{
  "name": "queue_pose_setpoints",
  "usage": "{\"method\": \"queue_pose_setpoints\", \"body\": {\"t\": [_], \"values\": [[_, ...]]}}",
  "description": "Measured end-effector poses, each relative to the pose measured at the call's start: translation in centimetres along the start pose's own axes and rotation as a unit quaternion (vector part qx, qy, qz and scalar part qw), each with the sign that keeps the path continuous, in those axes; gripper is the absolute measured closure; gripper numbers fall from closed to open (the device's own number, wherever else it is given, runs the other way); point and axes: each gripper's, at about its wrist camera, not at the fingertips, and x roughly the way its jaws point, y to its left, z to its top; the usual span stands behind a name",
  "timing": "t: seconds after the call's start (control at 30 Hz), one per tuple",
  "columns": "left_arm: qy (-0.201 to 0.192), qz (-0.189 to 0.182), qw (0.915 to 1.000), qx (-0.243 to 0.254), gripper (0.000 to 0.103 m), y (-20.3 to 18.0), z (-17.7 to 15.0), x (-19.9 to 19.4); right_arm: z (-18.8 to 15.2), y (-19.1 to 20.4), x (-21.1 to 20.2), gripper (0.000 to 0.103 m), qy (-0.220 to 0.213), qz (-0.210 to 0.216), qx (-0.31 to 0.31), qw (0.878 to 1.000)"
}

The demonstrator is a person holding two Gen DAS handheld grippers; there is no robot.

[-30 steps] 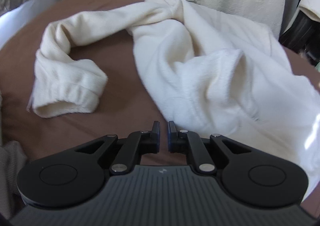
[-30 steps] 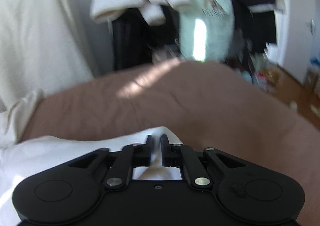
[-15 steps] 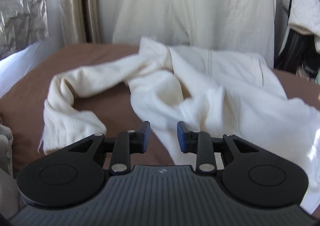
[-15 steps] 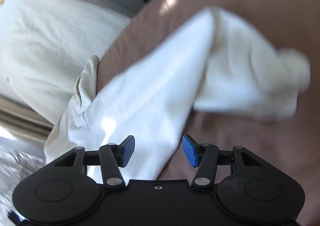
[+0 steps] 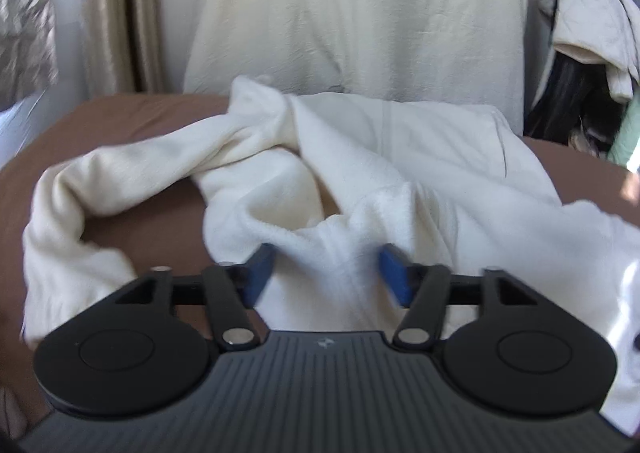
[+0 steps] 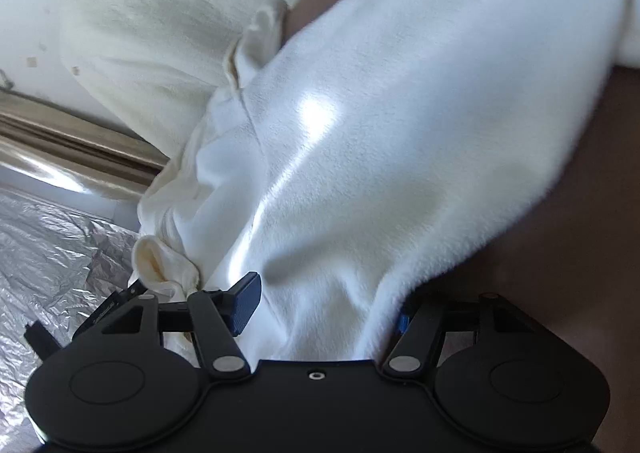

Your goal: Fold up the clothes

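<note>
A cream fleece garment (image 5: 420, 157) lies rumpled on the brown bed cover (image 5: 152, 221), one long sleeve (image 5: 100, 181) curling off to the left. My left gripper (image 5: 327, 275) is opening, and a raised ridge of the fleece sits between its blue pads (image 5: 394, 279) without being pinched. In the right wrist view the same garment (image 6: 380, 133) fills most of the picture. My right gripper (image 6: 323, 311) is opening too, with the garment's near edge lying between its jaws. Fleece covers most of its right pad.
A cream cloth (image 5: 352, 13) hangs behind the bed, with a beige curtain (image 5: 120, 13) to its left. Crumpled clothes (image 5: 592, 25) hang over dark things at the far right. Silver foil sheeting (image 6: 48, 253) lies beside the bed. Bare brown cover (image 6: 560, 233) shows right of the garment.
Both grippers went from shut to wide apart. The left one pushed forward onto a fleece ridge. The right one swung down from facing the room onto the garment.
</note>
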Motion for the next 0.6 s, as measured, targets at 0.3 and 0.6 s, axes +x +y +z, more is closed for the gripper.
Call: {"method": "queue_pose_setpoints", "body": {"t": [0.3, 0.6], "values": [[0.046, 0.005, 0.9989, 0.013, 0.091, -0.5, -0.5, 2.4, 0.7, 1.9, 0.0, 0.091, -0.08, -0.02, -0.086, 0.993], [-0.047, 0.095, 0.9926, 0.06, 0.096, -3.9, -1.3, -8.9, 3.6, 4.3, -5.5, 0.098, -0.23, -0.099, -0.148, 0.957]]}}
